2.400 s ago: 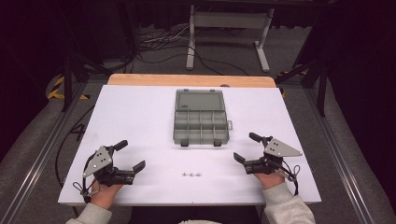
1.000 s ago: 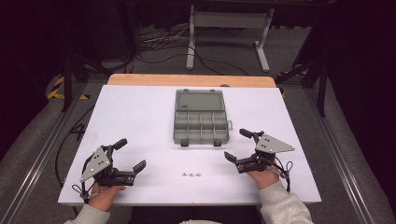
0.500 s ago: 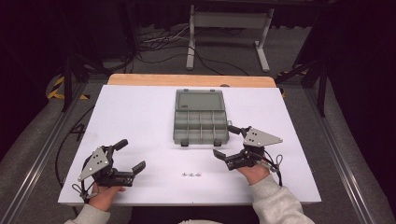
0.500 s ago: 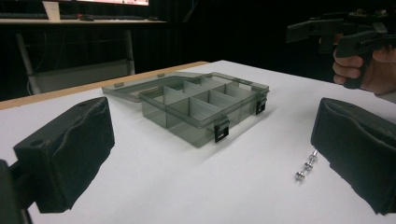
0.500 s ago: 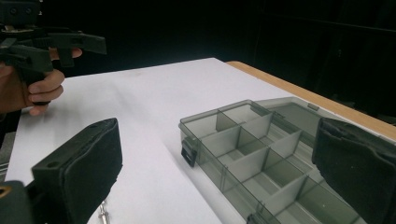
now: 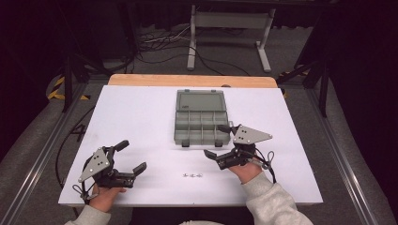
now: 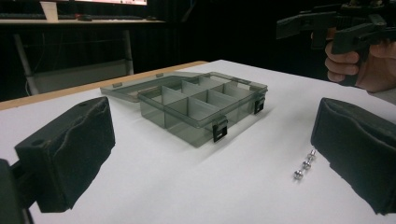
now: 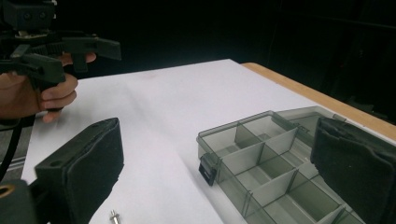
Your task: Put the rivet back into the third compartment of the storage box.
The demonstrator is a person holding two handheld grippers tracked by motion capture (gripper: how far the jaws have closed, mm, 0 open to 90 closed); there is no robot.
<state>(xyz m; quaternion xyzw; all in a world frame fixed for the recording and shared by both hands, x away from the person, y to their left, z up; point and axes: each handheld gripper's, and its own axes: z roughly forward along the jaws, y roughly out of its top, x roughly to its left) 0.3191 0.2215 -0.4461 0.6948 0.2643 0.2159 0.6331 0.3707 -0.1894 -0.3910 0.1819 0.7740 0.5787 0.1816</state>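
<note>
Hovering with right tool (image 6: 217, 141) released near screws (image 6: 192, 175) by table's near edge, risking scattering them.

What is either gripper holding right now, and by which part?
Nothing. The left gripper and right gripper are both open with nothing between their jaws; the three screws lie untouched on the table near the organizer box.

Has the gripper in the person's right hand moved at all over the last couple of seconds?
Yes. The right gripper has slid left across the table, from well right of the open compartment box to its front right corner.
</note>
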